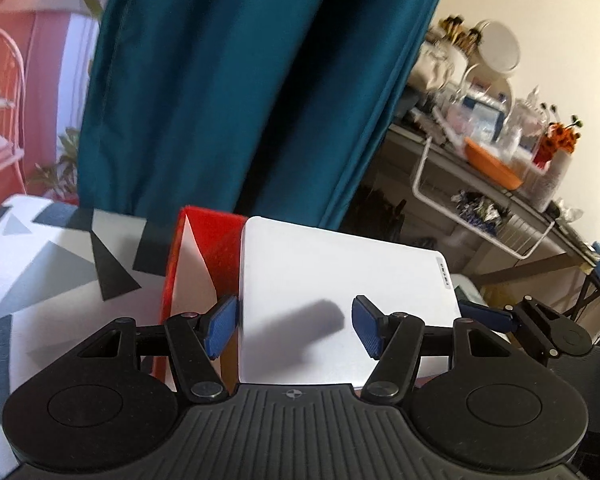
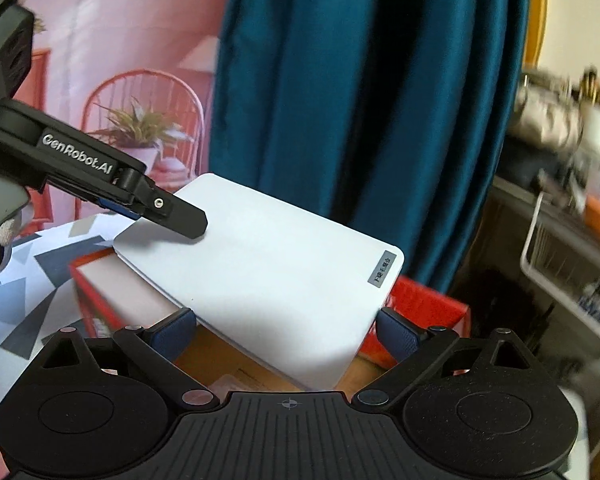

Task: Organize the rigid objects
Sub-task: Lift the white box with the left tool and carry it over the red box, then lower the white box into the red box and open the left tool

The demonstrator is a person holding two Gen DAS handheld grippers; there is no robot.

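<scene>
- One white box (image 2: 268, 280), one red box (image 2: 420, 300) beneath it.
- Right gripper (image 2: 286, 322): jaws clamp the white box's near edge.
- Left gripper (image 1: 294, 326): jaws parted over the white box's top, probably not touching.

"GenRobot.AI" in white on the black arm of the left gripper (image 2: 164, 216), up-left of the right fingers. Small grey label (image 2: 382, 269) on white box (image 2: 268, 272) corner, above right finger: Chinese characters, unreadable. Same label (image 1: 444, 274) in left view: illegible.
</scene>
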